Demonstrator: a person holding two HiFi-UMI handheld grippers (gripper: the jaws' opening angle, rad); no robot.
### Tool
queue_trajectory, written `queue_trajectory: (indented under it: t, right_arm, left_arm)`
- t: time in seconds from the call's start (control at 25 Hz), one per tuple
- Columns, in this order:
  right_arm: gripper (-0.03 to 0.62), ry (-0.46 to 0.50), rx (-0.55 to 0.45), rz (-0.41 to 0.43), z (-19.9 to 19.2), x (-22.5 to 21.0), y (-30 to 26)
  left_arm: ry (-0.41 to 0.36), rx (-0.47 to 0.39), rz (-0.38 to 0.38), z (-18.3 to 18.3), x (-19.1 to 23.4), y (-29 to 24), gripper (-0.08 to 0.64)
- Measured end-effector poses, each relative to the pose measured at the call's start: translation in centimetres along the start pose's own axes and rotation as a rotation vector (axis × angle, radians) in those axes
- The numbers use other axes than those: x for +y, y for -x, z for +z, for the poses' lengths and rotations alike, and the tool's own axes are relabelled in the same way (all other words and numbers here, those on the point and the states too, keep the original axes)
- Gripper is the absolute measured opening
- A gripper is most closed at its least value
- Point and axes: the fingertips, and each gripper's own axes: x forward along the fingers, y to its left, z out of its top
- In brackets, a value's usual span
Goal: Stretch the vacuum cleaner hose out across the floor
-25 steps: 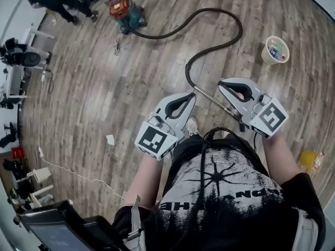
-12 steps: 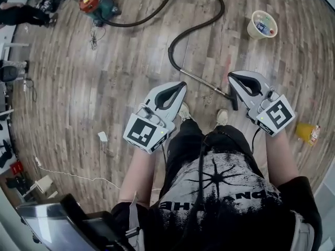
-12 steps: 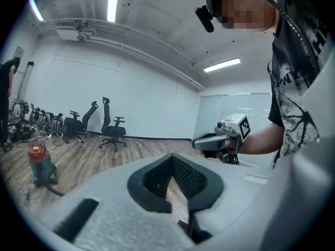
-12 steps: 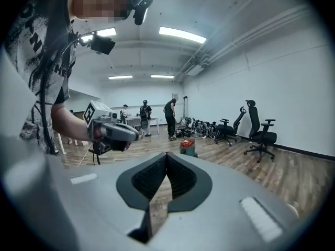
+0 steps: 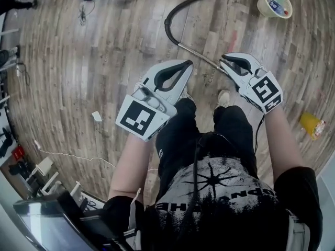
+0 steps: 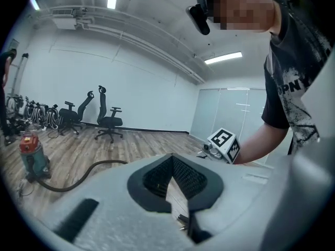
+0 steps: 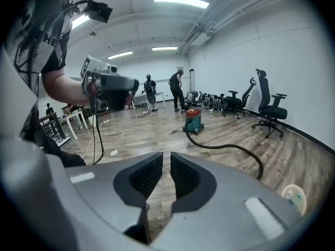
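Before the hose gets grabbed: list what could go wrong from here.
The hose curls in a tight bend by the metal wand; a hard pull may kink it. Swung wide, it could knock the tub. The right gripper, jaws just opening with nothing between them, shows only a narrow gap, perhaps too small for the wand.

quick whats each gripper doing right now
Left gripper: shut, empty.
Right gripper: jaws have just been opening, slightly apart, nothing between them.
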Motion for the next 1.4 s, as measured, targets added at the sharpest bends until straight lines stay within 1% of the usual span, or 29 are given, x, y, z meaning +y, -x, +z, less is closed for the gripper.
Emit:
queue_trajectory:
  t: [0.08, 0.16, 0.28, 0.4, 0.52, 0.6, 0.68, 0.72, 0.8, 0.88, 1.0, 1.12, 1.2, 1.32, 1.4]
  right_arm:
    - [0.072, -0.002, 0.042, 0.008, -3.9, -1.0, -3.1]
    - [0.103, -0.007, 0.103, 0.001, -9.5, -2.3, -6.8]
    - [0.155, -0.025, 0.213, 0.001, -20.3, -4.2, -12.9]
    - [0.177, -0.018, 0.328, 0.004, -31.9, -5.7, -19.0]
    - [0.196, 0.044, 0.468, 0.005, -42.9, -6.8, -24.9]
    - [0.206, 0.059, 0.567, 0.023, -49.8, -7.0, -28.1]
    - [0.212, 0.071, 0.655, 0.044, -55.5, -7.4, -30.5]
    - [0.215, 0.076, 0.690, 0.051, -57.7, -7.5, -31.4]
    - [0.215, 0.074, 0.735, 0.054, -61.0, -7.6, -33.0]
    - [0.216, 0.062, 0.771, 0.049, -63.2, -8.2, -33.8]
    - [0.218, 0.082, 0.836, 0.037, -66.0, -9.8, -34.5]
    - [0.219, 0.057, 0.875, 0.047, -67.8, -8.7, -36.3]
    - [0.219, 0.046, 0.902, 0.039, -69.0, -8.3, -37.2]
    - [0.213, 0.078, 0.907, -0.008, -69.7, -8.5, -37.4]
    - [0.215, 0.082, 0.900, -0.030, -69.5, -8.3, -37.8]
  left_arm:
    - [-0.003, -0.020, -0.013, -2.4, 1.7, -2.1, 0.000]
    - [-0.015, -0.019, -0.035, -5.8, 3.6, -4.9, 0.000]
    - [-0.069, -0.016, -0.069, -11.6, 6.5, -9.7, 0.000]
    - [-0.111, -0.010, -0.098, -18.5, 8.9, -14.0, 0.000]
    - [-0.139, 0.031, -0.108, -26.4, 11.7, -17.3, 0.000]
    - [-0.150, 0.078, -0.102, -31.4, 13.5, -19.1, 0.000]
    - [-0.142, 0.112, -0.096, -35.3, 14.9, -20.7, 0.000]
    - [-0.134, 0.130, -0.094, -36.9, 15.4, -21.3, 0.000]
    - [-0.116, 0.173, -0.085, -39.6, 16.4, -22.2, 0.000]
    - [-0.088, 0.211, -0.082, -41.6, 16.9, -23.2, 0.000]
    - [-0.025, 0.229, -0.097, -43.6, 16.7, -24.2, 0.000]
    - [-0.008, 0.259, -0.100, -45.1, 16.2, -23.1, 0.000]
    - [0.007, 0.261, -0.094, -45.6, 16.7, -22.8, 0.000]
    - [0.040, 0.246, -0.072, -45.8, 17.6, -22.7, 0.000]
    - [0.041, 0.253, -0.072, -46.1, 17.9, -22.4, 0.000]
